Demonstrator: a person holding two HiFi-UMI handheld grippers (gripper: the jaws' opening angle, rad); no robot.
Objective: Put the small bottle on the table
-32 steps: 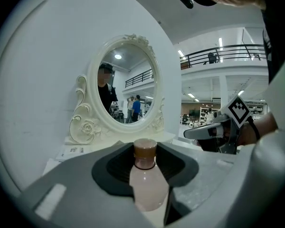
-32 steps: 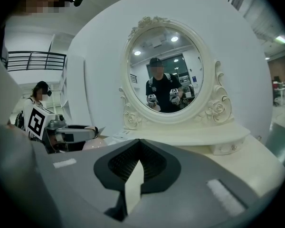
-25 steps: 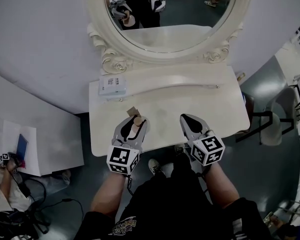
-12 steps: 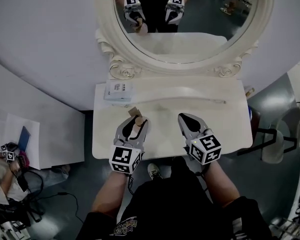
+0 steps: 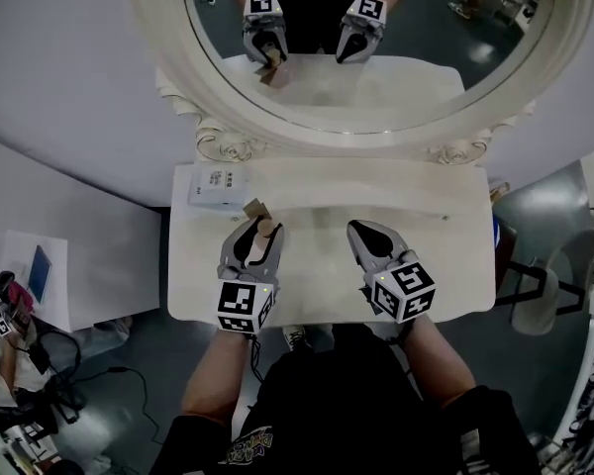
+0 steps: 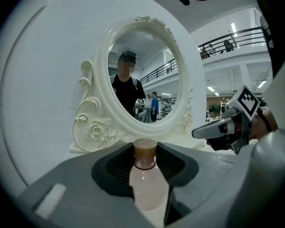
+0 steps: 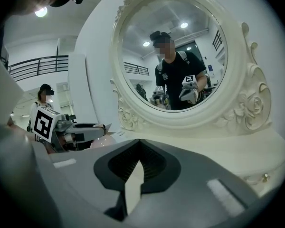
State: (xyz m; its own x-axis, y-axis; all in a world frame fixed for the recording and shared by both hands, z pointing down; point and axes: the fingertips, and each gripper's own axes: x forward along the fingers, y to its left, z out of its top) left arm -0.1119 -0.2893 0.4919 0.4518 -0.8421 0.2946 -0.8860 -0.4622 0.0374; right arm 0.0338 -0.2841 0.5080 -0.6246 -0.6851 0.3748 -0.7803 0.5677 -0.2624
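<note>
A small bottle of pale pink liquid with a brown cap stands upright between the jaws of my left gripper, which is shut on it. In the head view the left gripper holds the bottle over the left half of the white dressing table; a brown paper tag sticks out past the cap. I cannot tell whether the bottle's base touches the tabletop. My right gripper hovers over the table's middle, shut, with nothing in it.
A large oval mirror in an ornate cream frame stands at the table's back and reflects both grippers. A flat white box lies at the back left corner. A chair stands off the table's right end.
Both grippers have moved slightly forward over the table, and the head view has shifted toward the mirror. The left gripper still holds the bottle; the right stays shut.
</note>
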